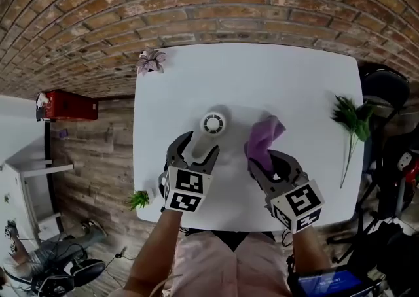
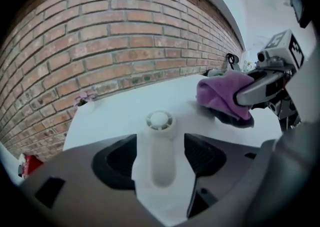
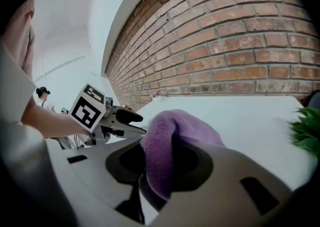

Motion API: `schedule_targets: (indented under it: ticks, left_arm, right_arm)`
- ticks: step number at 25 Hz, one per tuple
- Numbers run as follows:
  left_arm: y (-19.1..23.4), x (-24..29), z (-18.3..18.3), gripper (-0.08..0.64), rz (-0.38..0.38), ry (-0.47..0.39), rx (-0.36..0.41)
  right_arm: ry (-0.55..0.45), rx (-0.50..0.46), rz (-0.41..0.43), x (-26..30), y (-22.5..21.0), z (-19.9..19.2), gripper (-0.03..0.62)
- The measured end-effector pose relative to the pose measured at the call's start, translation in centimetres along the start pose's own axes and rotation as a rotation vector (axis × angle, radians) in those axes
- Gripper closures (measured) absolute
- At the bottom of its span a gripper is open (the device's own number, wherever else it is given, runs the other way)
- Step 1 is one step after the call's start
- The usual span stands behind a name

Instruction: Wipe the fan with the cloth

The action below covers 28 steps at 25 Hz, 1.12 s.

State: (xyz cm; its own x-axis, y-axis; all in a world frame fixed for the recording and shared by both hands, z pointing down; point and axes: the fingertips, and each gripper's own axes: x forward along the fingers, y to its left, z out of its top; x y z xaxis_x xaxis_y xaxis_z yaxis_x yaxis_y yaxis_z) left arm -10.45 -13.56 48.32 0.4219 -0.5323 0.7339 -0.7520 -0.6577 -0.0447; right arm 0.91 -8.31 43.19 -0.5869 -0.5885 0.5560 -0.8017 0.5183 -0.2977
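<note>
While the wiping itself looks not yet begun, we have both grippers set for it. At the left, our left gripper (image 1: 200, 144) stands with its jaws well apart, one on each side of the fan's handle. The pads do not press on it, so nothing is gripped there. Between those jaws the fan (image 1: 213, 122) lies flat on the table (image 1: 294, 80), a little left of the middle and toward our edge. Its long axis runs from us toward the brick wall, with the handle toward us, the round head away and the grille facing up. Just to its right, apart from it, is the cloth (image 1: 264, 137), bunched up and clamped in our right gripper (image 1: 263, 158), whose jaws are closed tight on it. We judge that everything remains: steady the fan, bring the cloth across, and wipe.
</note>
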Motion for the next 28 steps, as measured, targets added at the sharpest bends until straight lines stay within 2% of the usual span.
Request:
schedule_targets:
  ticks: [4,7,9,11,16,18,21,25,28]
  left_arm:
    - [0.3,1.6,-1.1,0.258,-0.067,0.049,-0.008]
    - [-0.2,2.4,-2.0,0.259,-0.134,0.117,0.006]
    - [-0.2,2.6,-2.4,0.287,-0.143,0.146,0.015]
    - [0.0,2.6,-2.6,0.359,-0.138,0.16,0.024]
    - [-0.4,2.8,-3.0,0.364,-0.173,0.191,0.06]
    - [-0.7,2.7,-3.1,0.365,-0.183,0.197,0.064]
    - [-1.0,2.6,-3.1,0.365,-0.193,0.205,0.086]
    - [-1.4,2.4,-3.3,0.365,-0.209,0.221,0.132]
    - [-2.0,2.3,-3.4,0.365,-0.229,0.229,0.168]
  right_arm:
    - [0.022,0.008,0.007,0.7,-0.2,-0.6,0.483]
    - [0.033,0.012,0.009,1.1,-0.2,-0.8,0.482]
    - [0.039,0.009,0.011,1.2,-0.1,-0.9,0.483]
    - [0.044,0.006,0.013,1.3,-0.1,-1.0,0.482]
    - [0.055,0.0,0.021,1.1,0.2,-1.4,0.483]
    - [0.064,-0.012,0.052,0.7,0.8,-1.5,0.483]
    - [0.091,-0.004,0.196,-0.1,3.1,-1.8,0.488]
    - [0.177,0.101,0.542,-1.9,7.8,-3.1,0.489]
    - [0.28,0.094,0.744,-3.0,10.4,-4.8,0.489]
